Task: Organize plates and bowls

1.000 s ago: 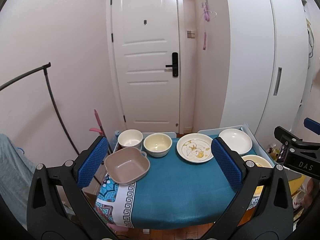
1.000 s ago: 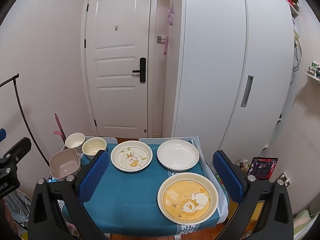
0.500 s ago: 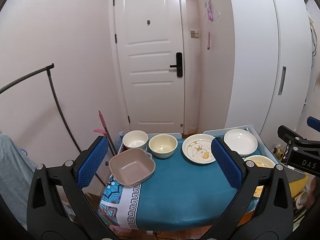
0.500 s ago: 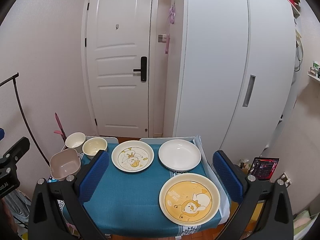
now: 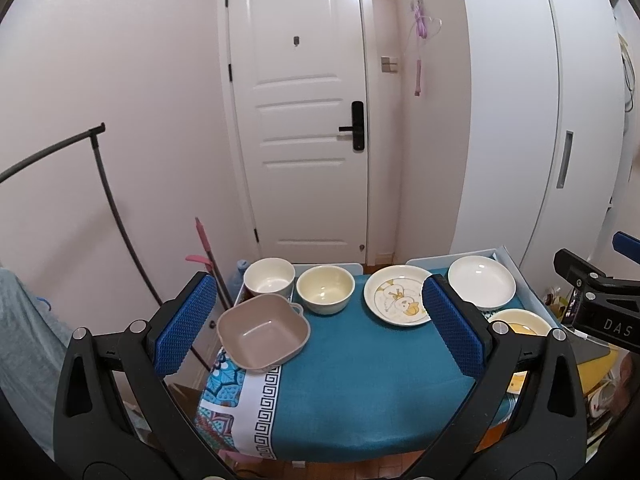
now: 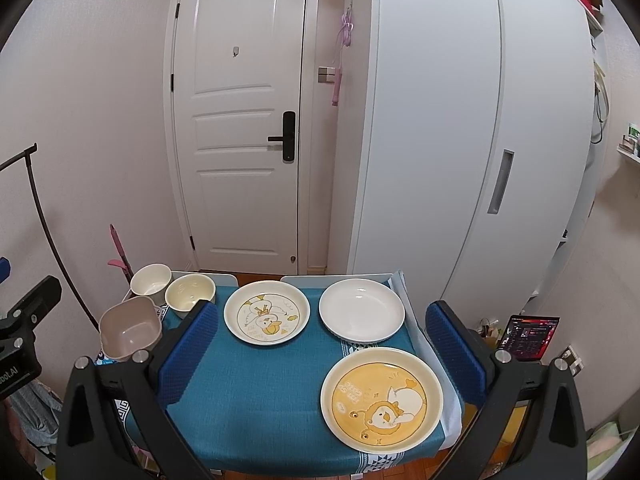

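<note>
Crockery on the blue tablecloth (image 6: 260, 392) counts three bowls and three plates: white bowl (image 5: 269, 278) at ten o'clock, cream bowl (image 5: 325, 289) beside it, square tan bowl (image 5: 263, 333) nearer; duck plate (image 6: 267, 318) at twelve, plain white plate (image 6: 361, 315) at one, orange bear plate (image 6: 382, 399) at four. Left gripper (image 5: 320, 320) and right gripper (image 6: 320, 354) both hover spread wide, grasping nothing. White door (image 6: 240, 140) stands behind.
</note>
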### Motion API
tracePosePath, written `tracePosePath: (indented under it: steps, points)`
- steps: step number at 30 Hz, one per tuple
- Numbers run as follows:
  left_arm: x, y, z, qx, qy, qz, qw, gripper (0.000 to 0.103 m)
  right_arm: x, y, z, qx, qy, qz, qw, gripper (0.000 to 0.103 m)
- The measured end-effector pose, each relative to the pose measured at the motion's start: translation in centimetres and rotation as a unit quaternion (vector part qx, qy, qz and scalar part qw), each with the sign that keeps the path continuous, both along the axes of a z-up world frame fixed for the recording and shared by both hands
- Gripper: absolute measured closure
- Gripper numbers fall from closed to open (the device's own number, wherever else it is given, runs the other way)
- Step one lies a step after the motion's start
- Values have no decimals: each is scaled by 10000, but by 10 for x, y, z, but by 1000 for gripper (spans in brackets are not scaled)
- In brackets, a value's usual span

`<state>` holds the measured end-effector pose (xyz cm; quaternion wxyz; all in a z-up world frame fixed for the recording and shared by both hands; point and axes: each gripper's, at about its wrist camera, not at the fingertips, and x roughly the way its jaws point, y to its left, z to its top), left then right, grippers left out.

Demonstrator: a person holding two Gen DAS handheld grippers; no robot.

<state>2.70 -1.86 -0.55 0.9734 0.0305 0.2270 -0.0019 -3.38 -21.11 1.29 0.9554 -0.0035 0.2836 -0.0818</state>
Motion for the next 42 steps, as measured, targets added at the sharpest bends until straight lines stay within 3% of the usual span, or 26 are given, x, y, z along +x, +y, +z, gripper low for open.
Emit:
tracePosePath:
  steps: [18,27,32,38,42]
  points:
    - [8,-3,-1,32,78,-121,9999,0,5,2,-2,3,22,-26,10000,0]
    - [30,-32,-15,-71,449,-852,9953,0,-4,-36,-18,88,309,-232,9992,0]
    - [55,-75,-55,-362,1240,-1441,9811,0,-7,-92,-54,417,787,-182,9959,0]
    - [80,-141,-136,-529,2326,-1845,9534,0,5,-166,-118,883,1419,81,9859,1]
    - [92,-176,-190,-650,2853,-1828,9386,1,22,-210,-167,1293,1932,381,9719,14]
